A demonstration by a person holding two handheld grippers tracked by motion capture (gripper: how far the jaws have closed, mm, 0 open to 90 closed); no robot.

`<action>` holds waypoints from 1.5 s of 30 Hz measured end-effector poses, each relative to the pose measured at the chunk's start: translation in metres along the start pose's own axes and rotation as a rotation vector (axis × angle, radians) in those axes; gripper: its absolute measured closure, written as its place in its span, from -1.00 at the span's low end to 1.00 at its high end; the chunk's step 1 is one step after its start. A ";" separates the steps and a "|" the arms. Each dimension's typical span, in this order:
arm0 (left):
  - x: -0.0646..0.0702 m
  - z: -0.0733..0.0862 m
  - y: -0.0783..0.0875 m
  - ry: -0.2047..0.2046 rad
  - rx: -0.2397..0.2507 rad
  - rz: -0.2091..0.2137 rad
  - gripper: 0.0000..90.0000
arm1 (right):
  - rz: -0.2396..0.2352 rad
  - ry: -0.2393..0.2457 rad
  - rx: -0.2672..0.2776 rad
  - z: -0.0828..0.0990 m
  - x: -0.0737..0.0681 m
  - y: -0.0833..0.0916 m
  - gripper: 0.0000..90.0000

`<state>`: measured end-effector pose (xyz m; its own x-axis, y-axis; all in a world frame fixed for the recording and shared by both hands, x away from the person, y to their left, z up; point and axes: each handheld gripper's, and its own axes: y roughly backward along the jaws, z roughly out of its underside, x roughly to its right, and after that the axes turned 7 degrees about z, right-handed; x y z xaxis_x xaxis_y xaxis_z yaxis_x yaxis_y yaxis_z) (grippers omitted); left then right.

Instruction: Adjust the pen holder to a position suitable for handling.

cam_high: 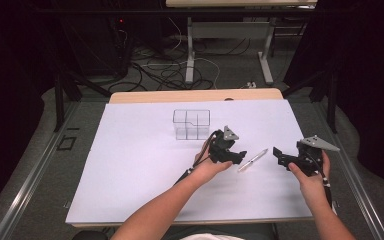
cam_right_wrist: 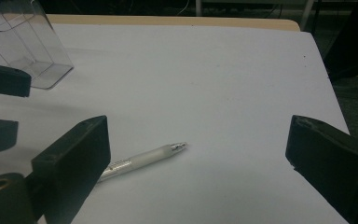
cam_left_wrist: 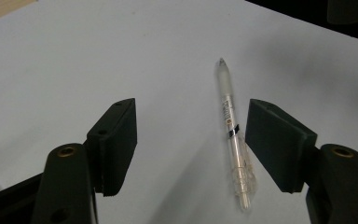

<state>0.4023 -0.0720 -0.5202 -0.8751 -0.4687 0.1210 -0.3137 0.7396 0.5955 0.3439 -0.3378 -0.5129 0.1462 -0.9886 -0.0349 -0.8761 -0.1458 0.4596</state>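
Left gripper (cam_left_wrist: 191,140) fingers half open around the clear pen (cam_left_wrist: 233,140) lying flat on the white surface (cam_left_wrist: 121,56), off-centre near one pad, may roll or skid; right gripper (cam_right_wrist: 198,154) wide open, empty

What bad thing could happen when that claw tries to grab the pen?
The pen lies close to one side of the left gripper, not in the middle, so the gripper might nudge it and roll it away across the white sheet instead of catching it. The pen is also thin and smooth, so it could slip out or tilt when lifted. The clear box looks light and could tip if bumped.
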 end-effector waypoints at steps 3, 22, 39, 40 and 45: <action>0.005 0.000 -0.007 -0.015 -0.011 0.002 -0.20 | -0.004 -0.001 -0.001 0.000 0.000 0.000 -0.86; 0.022 0.018 -0.036 -0.026 -0.131 0.054 0.06 | -0.010 -0.014 -0.015 0.001 0.000 -0.002 -0.84; 0.027 0.029 -0.041 -0.051 -0.096 0.048 0.24 | -0.012 -0.020 -0.023 0.002 0.001 -0.002 -0.83; 0.027 0.029 -0.041 -0.055 -0.093 0.050 0.26 | -0.008 -0.028 -0.008 0.002 0.000 -0.003 -0.83; 0.026 0.029 -0.040 -0.081 -0.104 0.064 0.43 | -0.014 -0.028 -0.013 0.002 0.002 -0.003 -0.81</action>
<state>0.3816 -0.1000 -0.5638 -0.9204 -0.3782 0.0991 -0.2201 0.7108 0.6681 0.3456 -0.3391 -0.5159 0.1458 -0.9871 -0.0662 -0.8677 -0.1597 0.4707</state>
